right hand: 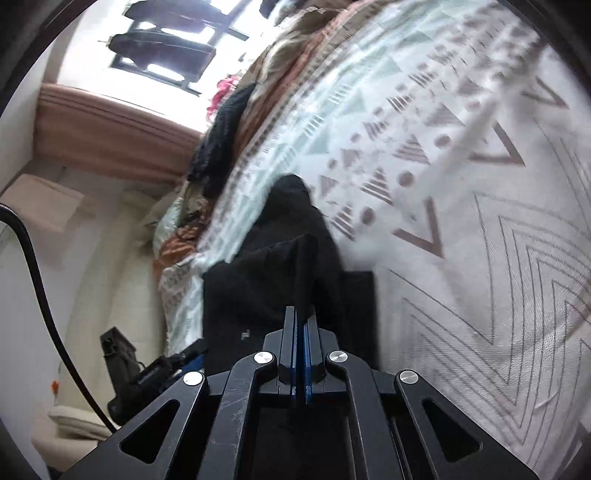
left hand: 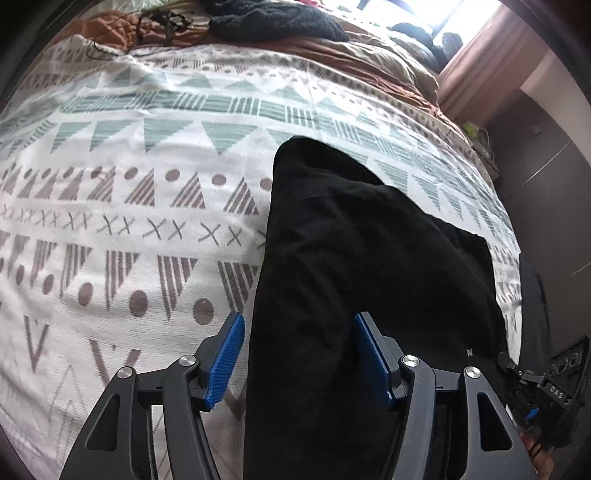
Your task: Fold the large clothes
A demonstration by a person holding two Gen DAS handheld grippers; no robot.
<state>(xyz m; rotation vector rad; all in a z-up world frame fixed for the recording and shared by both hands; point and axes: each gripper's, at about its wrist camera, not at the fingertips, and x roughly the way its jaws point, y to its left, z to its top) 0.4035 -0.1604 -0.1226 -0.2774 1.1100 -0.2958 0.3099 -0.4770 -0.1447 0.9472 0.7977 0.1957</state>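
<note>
Two grippers work over one black garment [left hand: 369, 266] on a bed. The left gripper [left hand: 299, 354] hangs with its jaws apart, ribbed blue pads [left hand: 227, 354] on either side of the cloth's near end without pressing it; one pad sits over the bedspread [left hand: 129, 221], the other over the black fabric. The right gripper [right hand: 300, 325] is clamped tight on a raised fold of the garment [right hand: 258, 280], the blue pads meeting with a thin ridge of cloth standing up from between them.

The garment is matte, soft and heavy-looking, lying as a long, narrowing strip from the bed's near edge toward its middle, with a small pale mark near the near end. Its lowest part is cut off behind the gripper frames.

The bedspread is white woven cotton printed with grey-brown and sage triangles, dots, crosses and bars. At the far edge lie rumpled rust and tan bedding [left hand: 369, 55], a black knitted item [left hand: 273, 18] and a tangle of thin cable [left hand: 162, 22]. A bright window [right hand: 166, 48] washes out detail beyond. The right wrist view is blurred.
</note>
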